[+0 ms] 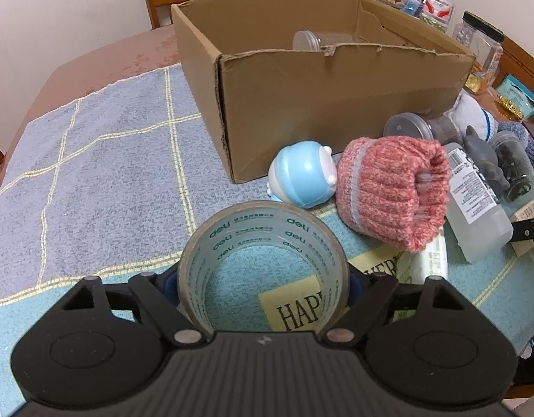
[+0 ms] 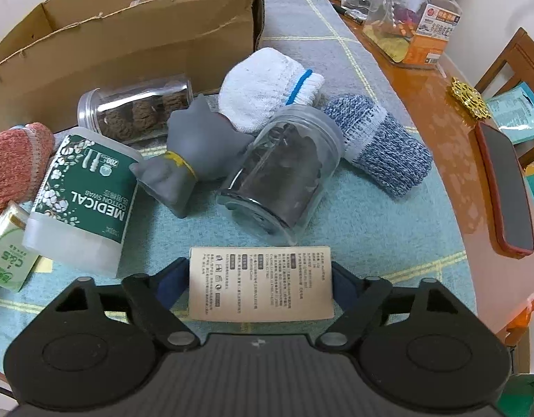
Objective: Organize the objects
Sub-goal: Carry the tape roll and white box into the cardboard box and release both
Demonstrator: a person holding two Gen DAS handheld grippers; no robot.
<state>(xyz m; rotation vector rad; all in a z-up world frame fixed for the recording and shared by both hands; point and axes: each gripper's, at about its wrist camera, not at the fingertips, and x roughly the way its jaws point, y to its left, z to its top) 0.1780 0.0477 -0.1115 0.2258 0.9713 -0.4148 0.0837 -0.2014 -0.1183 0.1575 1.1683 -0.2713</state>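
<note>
On the cloth-covered table [image 1: 93, 160], the left gripper [image 1: 263, 278] clamps a stiff, light tape roll [image 1: 263, 243] across its rim; the right gripper [image 2: 261, 278] pinches a light, flat paper packet [image 2: 261, 283] by its edges, the cardboard box [image 1: 336, 104] nearby.

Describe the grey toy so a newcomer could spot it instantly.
Start at the cardboard box; the clutter lies on the towel before its front wall. The grey toy lies between the green-labelled cotton swab tub and a clear jar of dark contents. It alone is a matte grey animal figure, with a yellow band.
</note>
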